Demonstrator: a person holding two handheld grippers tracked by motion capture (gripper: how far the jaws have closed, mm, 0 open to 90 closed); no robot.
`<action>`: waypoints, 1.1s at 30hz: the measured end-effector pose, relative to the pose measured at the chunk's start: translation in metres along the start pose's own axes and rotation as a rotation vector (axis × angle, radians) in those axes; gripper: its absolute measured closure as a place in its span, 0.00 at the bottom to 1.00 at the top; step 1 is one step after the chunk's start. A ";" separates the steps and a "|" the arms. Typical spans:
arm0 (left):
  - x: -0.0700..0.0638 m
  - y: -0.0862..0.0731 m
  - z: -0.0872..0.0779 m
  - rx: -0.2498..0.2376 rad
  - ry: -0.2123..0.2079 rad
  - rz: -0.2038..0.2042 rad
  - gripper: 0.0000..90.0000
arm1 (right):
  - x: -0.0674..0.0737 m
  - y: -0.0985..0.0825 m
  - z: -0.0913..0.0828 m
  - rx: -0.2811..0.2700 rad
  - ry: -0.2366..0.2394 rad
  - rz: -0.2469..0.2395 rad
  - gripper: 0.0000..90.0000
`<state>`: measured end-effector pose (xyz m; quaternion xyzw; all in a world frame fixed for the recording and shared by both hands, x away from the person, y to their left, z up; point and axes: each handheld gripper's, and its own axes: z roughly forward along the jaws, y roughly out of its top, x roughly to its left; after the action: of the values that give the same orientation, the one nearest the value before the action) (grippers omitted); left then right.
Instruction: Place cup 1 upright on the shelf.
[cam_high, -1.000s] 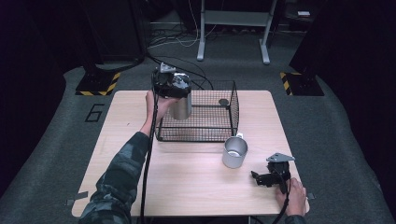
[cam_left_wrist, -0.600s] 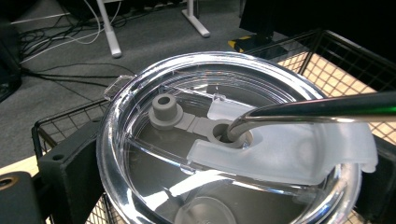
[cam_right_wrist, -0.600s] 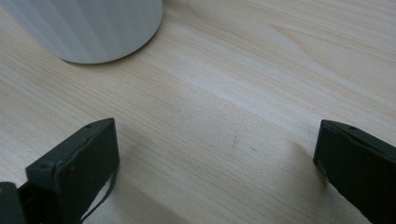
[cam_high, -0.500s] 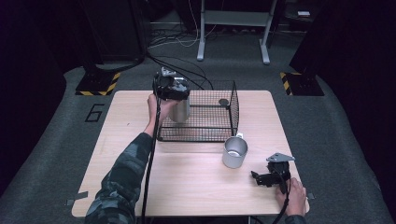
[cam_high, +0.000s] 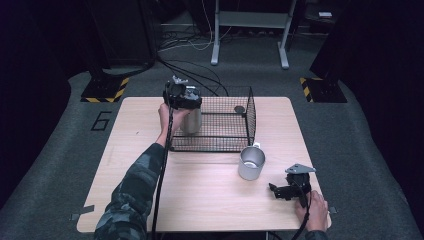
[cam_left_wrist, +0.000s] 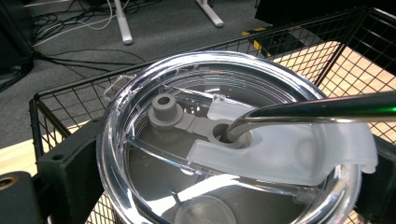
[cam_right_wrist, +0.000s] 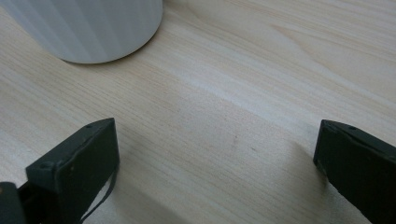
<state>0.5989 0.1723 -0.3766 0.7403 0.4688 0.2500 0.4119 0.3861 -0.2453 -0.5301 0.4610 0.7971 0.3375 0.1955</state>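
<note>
A steel tumbler (cam_high: 191, 121) with a clear lid (cam_left_wrist: 224, 154) and a metal straw (cam_left_wrist: 322, 108) stands in the left end of a black wire basket (cam_high: 220, 145). My left gripper (cam_high: 186, 106) is shut on its upper part, one jaw on each side of the lid in the left gripper view (cam_left_wrist: 222, 182). An open steel cup (cam_high: 251, 162) stands on the table just in front of the basket's right corner. My right gripper (cam_high: 282, 191) rests low over the table's front right, jaws wide open with nothing between them (cam_right_wrist: 215, 154); the cup (cam_right_wrist: 93, 28) is ahead of it.
A small dark round object (cam_high: 239, 109) lies at the basket's far right. The basket's wire walls (cam_left_wrist: 70, 98) rise around the tumbler. The wooden table (cam_high: 200, 200) has bare room at front and left. Cables and stand legs are on the floor beyond.
My left gripper has lowered the tumbler a little deeper into the basket. The right gripper and the steel cup have stayed where they were.
</note>
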 end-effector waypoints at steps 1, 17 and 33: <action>0.000 -0.001 0.001 -0.001 0.003 -0.004 0.04 | 0.000 0.000 0.000 0.003 0.002 0.000 0.00; -0.005 -0.005 0.012 0.033 0.020 -0.004 0.04 | 0.000 0.000 0.000 0.001 0.003 0.000 0.00; -0.008 -0.015 0.014 0.037 0.036 -0.009 0.04 | 0.000 0.000 0.000 -0.001 0.001 0.000 0.00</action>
<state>0.5984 0.1630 -0.3967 0.7411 0.4839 0.2527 0.3908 0.3860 -0.2453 -0.5300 0.4608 0.7970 0.3381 0.1953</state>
